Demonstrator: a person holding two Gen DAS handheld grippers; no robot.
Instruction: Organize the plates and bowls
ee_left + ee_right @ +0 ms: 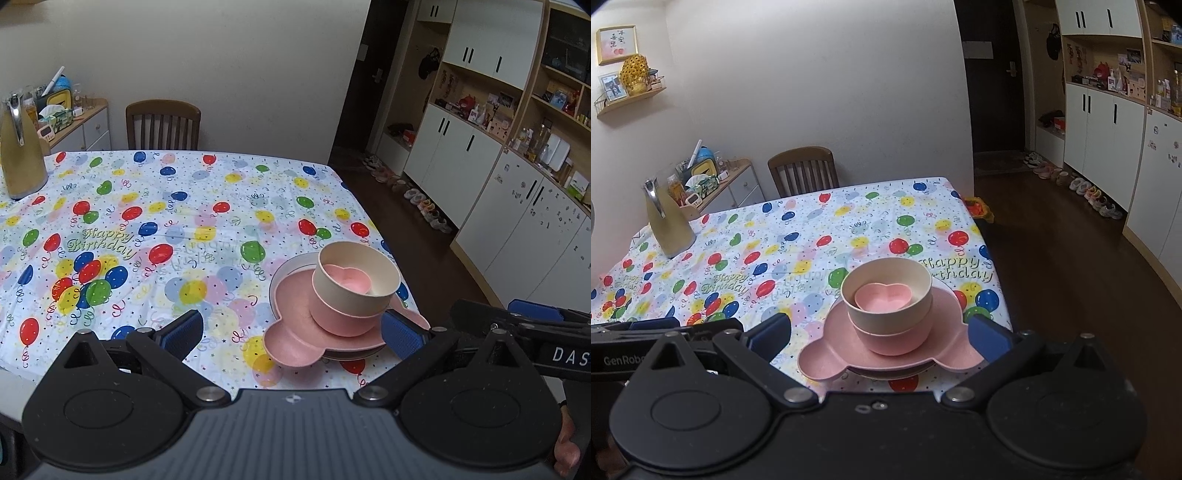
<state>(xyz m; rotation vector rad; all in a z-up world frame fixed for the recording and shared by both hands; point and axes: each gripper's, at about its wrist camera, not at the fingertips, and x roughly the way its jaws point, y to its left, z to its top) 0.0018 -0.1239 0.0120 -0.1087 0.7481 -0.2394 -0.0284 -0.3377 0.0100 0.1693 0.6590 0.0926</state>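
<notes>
Pink heart dish (882, 297) sits in the cream bowl (886, 295), on a pink bowl (892, 338) and pink plate (886, 354), small on big so nothing tips. Left gripper (291, 334) and right gripper (881, 338) are wide apart, empty.

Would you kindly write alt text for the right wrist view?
A stack of dishes sits near the edge of a balloon-print tablecloth, framed by the open right tongs: a heart-shaped dish in a cream bowl, a pink bowl, then plates.

Open tablecloth (155, 221) left of dish stack (343, 302)
</notes>
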